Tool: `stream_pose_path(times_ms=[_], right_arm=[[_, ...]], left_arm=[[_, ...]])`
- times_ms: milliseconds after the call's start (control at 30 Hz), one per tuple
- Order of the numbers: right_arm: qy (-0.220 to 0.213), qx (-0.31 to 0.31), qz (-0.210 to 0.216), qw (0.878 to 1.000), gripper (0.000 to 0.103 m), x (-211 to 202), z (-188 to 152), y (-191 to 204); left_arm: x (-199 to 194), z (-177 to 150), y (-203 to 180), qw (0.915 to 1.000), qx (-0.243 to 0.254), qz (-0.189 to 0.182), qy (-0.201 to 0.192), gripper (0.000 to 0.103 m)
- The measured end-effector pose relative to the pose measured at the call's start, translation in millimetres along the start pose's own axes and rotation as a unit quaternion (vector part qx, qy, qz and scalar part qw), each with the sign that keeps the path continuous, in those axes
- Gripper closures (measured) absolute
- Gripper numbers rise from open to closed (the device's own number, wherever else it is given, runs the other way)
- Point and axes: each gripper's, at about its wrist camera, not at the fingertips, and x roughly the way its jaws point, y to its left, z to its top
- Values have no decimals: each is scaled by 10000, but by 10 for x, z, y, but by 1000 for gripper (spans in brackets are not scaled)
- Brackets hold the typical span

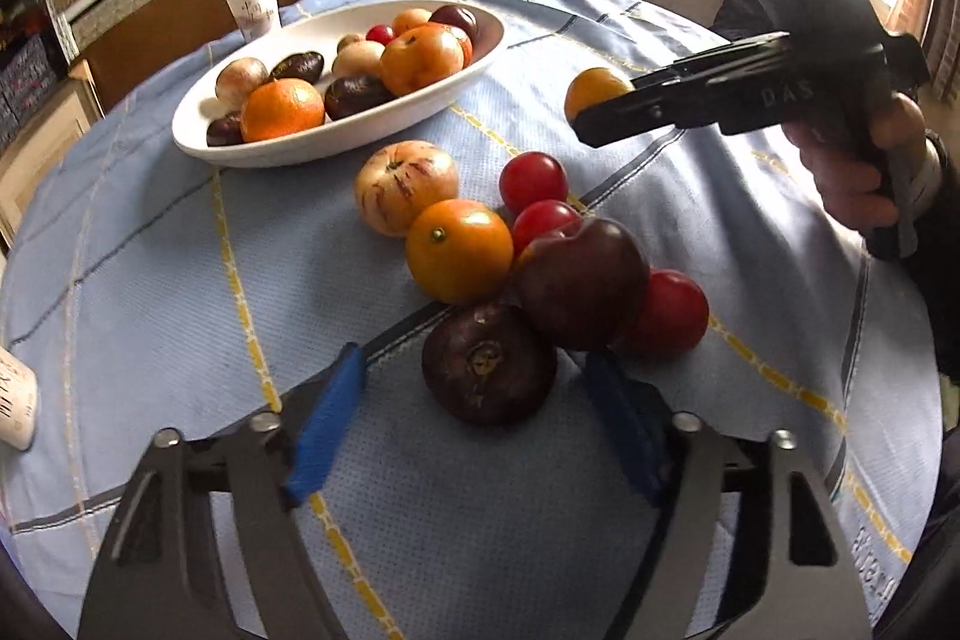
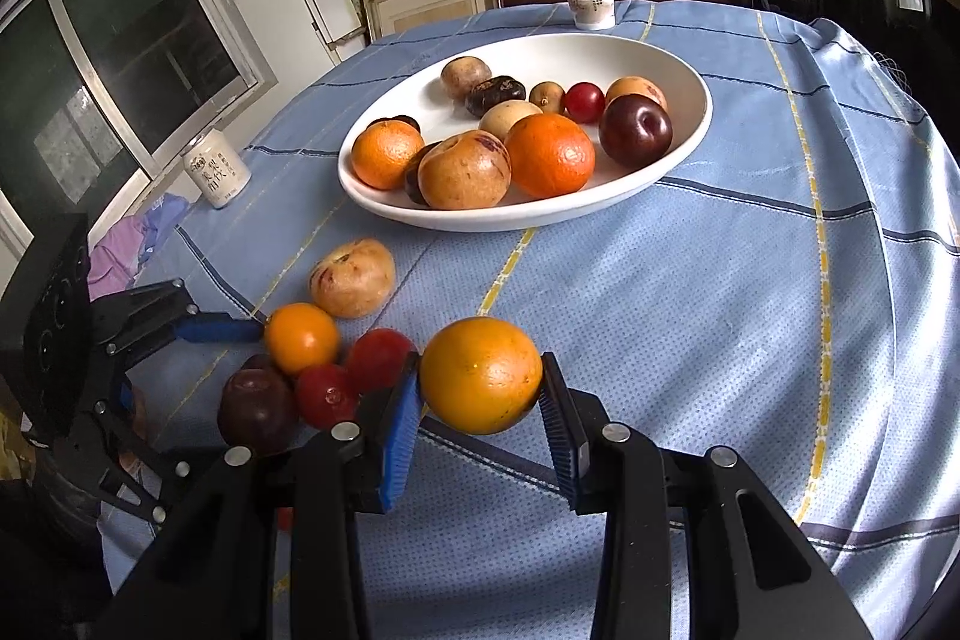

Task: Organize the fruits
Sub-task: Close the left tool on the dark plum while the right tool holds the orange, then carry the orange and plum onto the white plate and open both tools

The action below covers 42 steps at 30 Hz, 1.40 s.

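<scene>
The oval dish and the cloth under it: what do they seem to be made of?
The oval dish looks like glazed white ceramic, though melamine is possible: its smooth rim shows a soft sheen. The tablecloth looks like woven cotton, matte light blue, with a fine dotted weave, dark and yellow stripes, and soft folds at the table edge.

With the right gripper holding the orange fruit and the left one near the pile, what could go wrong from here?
1. The orange fruit is round and smooth, held only at its sides by the right gripper; it may slip on the way to the white bowl.
2. The left gripper, jaws open around the dark purple fruit, could nudge the touching pile and send the red fruit rolling.
</scene>
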Motion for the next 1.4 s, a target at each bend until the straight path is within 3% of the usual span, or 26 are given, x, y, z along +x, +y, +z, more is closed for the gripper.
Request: stream_pose_path(times_ms=[133, 233, 500, 667, 1100, 1267, 1400], right_arm=[[9, -4, -8, 10000, 64, 3, 0, 2], [21, -19, -51, 10000, 64, 7, -4, 5], [47, 5, -67, 10000, 64, 22, -8, -8], [47, 45, -96, 9999, 64, 59, -4, -51], [-3, 107, -19, 9999, 64, 74, -28, -68], [-376, 229, 299, 9986, 64, -67, 19, -10], [-999, 448, 521, 9926, 64, -183, 244, 38]], left_arm=[[-4, 10, -15, 10000, -7, -45, -27, 38], [4, 21, -27, 9998, -22, -208, -7, 49], [2, 31, -23, 9996, -85, -265, 6, 53], [-12, 29, 13, 9995, -196, -257, 37, 60], [-181, -59, 46, 9992, -359, -153, -99, 61], [-351, -55, 281, 9936, -1012, -342, -368, 61], [-415, 220, 492, 9881, -1441, -206, -498, 61]])
